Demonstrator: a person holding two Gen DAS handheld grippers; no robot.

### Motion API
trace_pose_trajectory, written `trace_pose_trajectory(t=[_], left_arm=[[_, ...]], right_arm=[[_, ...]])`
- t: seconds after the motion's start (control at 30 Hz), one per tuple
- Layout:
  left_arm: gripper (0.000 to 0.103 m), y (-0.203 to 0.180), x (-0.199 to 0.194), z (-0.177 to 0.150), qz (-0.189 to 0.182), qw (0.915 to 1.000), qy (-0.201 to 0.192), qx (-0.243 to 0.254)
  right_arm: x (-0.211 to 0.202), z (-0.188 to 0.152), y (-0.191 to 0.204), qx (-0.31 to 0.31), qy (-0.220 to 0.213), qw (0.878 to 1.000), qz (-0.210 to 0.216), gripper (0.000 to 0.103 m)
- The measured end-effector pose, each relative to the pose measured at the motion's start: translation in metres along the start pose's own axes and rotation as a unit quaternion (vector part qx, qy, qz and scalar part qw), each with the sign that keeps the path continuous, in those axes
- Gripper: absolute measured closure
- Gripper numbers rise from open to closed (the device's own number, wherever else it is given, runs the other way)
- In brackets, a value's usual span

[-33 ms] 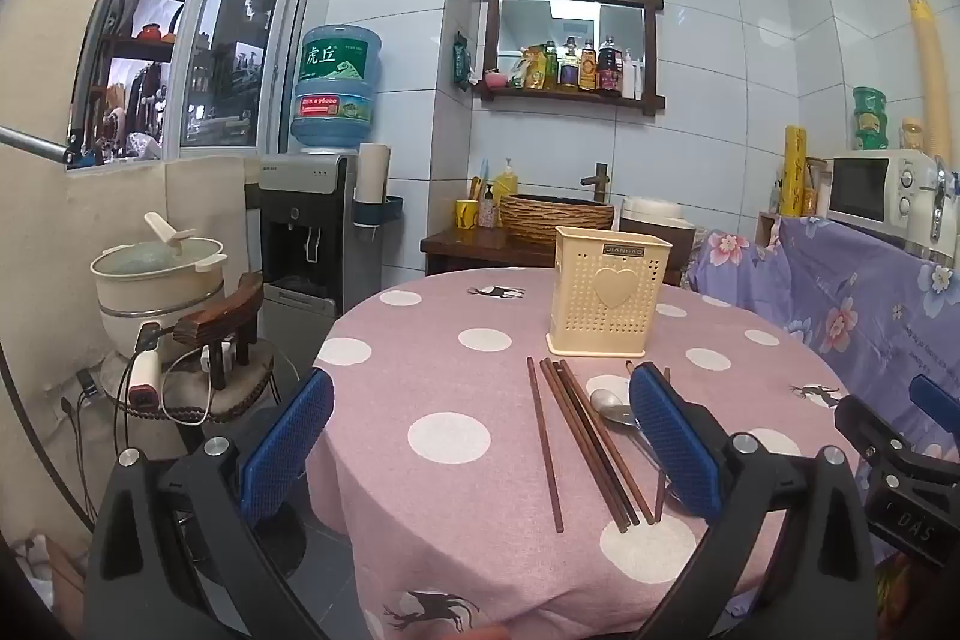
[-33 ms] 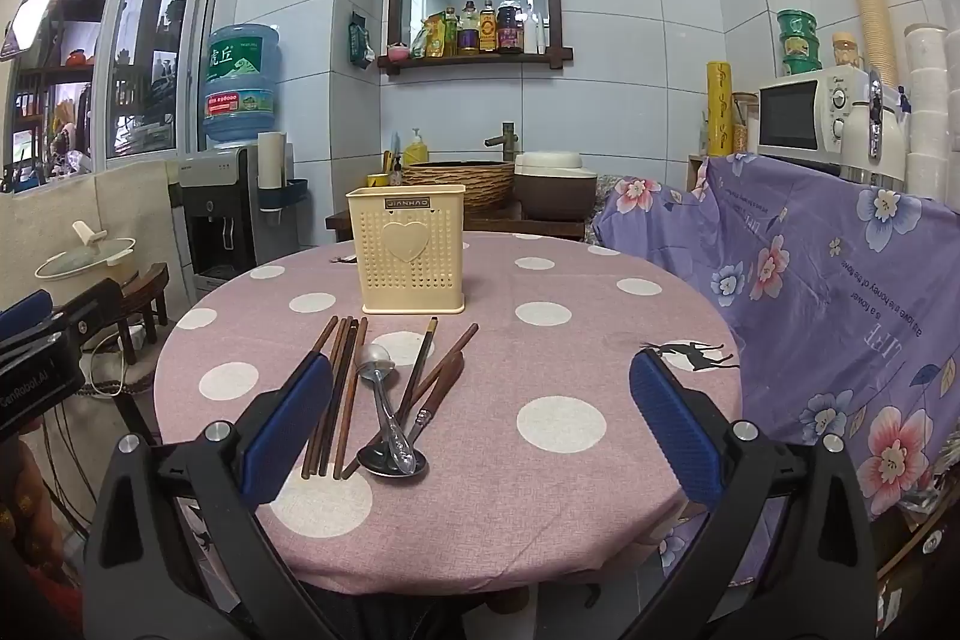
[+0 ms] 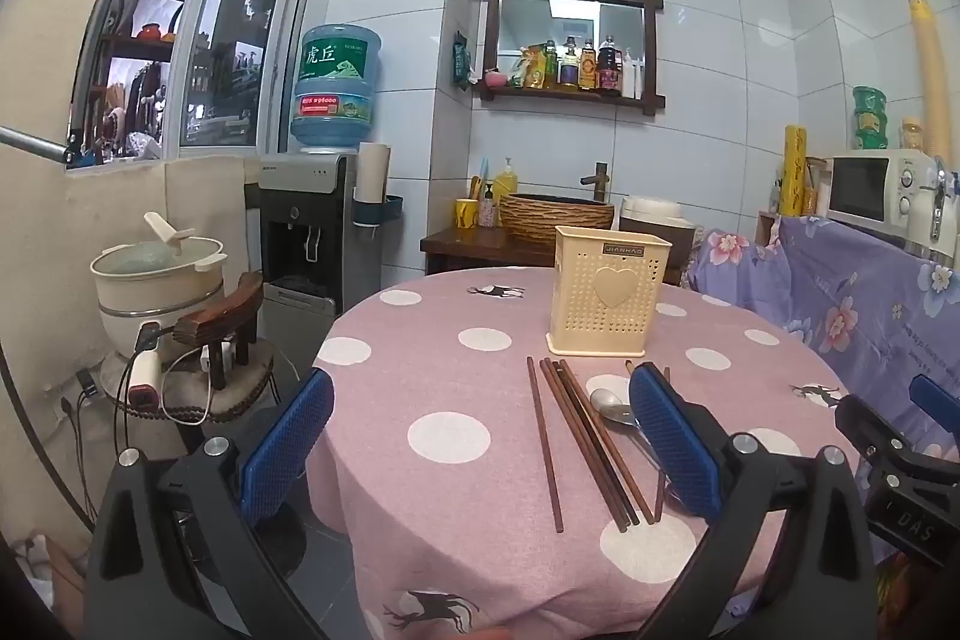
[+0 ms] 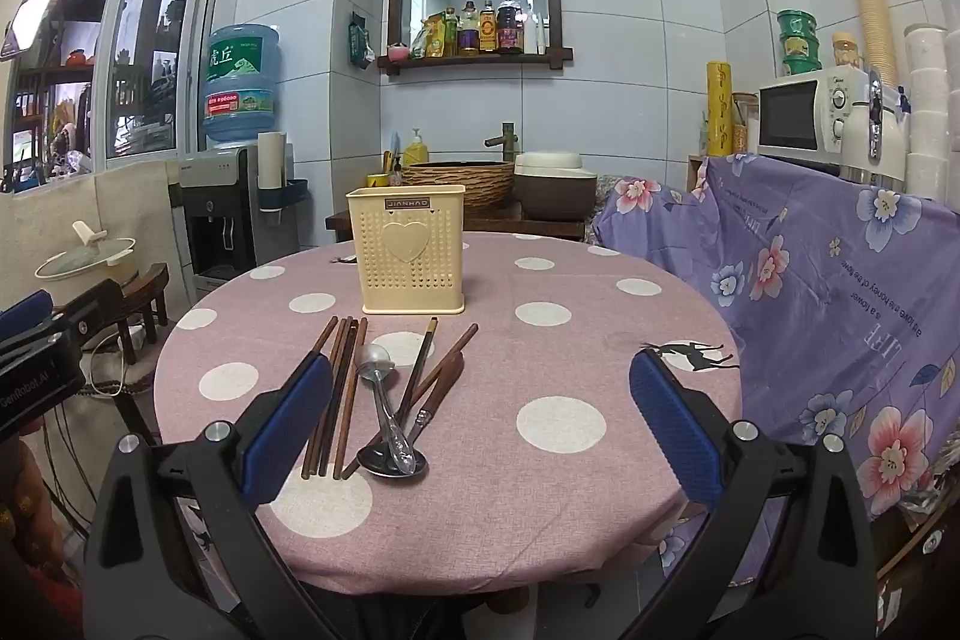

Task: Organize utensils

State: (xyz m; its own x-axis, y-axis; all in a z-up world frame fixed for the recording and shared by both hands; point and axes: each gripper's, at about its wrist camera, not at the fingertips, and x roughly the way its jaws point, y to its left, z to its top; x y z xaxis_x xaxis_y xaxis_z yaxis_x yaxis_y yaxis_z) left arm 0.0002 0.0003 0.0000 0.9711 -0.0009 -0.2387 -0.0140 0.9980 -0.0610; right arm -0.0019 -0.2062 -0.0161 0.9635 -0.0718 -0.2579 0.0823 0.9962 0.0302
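Observation:
A cream perforated utensil holder (image 3: 607,296) (image 4: 411,249) stands upright on the round pink polka-dot table (image 3: 480,550) (image 4: 600,340). In front of it lie several brown chopsticks (image 3: 591,433) (image 4: 337,391), two metal spoons (image 4: 384,406) (image 3: 612,407) and a brown-handled utensil (image 4: 437,395). My left gripper (image 3: 480,445) is open and empty, low over the table's near left edge. My right gripper (image 4: 480,430) is open and empty above the table's near side, its left finger (image 4: 288,427) beside the chopsticks.
A purple floral cloth (image 4: 840,292) covers furniture at the right, with a microwave (image 4: 804,115) on top. A water dispenser (image 3: 306,232), a pot (image 3: 156,274) and a small wooden stool (image 3: 222,322) stand left of the table. A basin (image 4: 462,181) sits behind.

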Motion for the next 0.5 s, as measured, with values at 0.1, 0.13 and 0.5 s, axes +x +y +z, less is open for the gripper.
trace_pose_trajectory(t=[0.1,0.13,0.5], left_arm=[[0.005,-0.0002,0.0002,0.0000,0.000,1.0000,0.002,0.001],[0.005,-0.0001,0.0002,0.0000,0.000,1.0000,0.002,0.001],[0.005,0.0000,0.0004,0.0000,0.000,1.0000,0.004,0.000]], right_arm=[[-0.0001,0.0004,0.0002,0.000,-0.002,1.000,0.000,0.005],[-0.0001,0.0005,0.0004,0.000,-0.001,1.000,0.001,0.005],[0.0003,0.0017,-0.0006,0.001,-0.001,1.000,0.001,0.005]])
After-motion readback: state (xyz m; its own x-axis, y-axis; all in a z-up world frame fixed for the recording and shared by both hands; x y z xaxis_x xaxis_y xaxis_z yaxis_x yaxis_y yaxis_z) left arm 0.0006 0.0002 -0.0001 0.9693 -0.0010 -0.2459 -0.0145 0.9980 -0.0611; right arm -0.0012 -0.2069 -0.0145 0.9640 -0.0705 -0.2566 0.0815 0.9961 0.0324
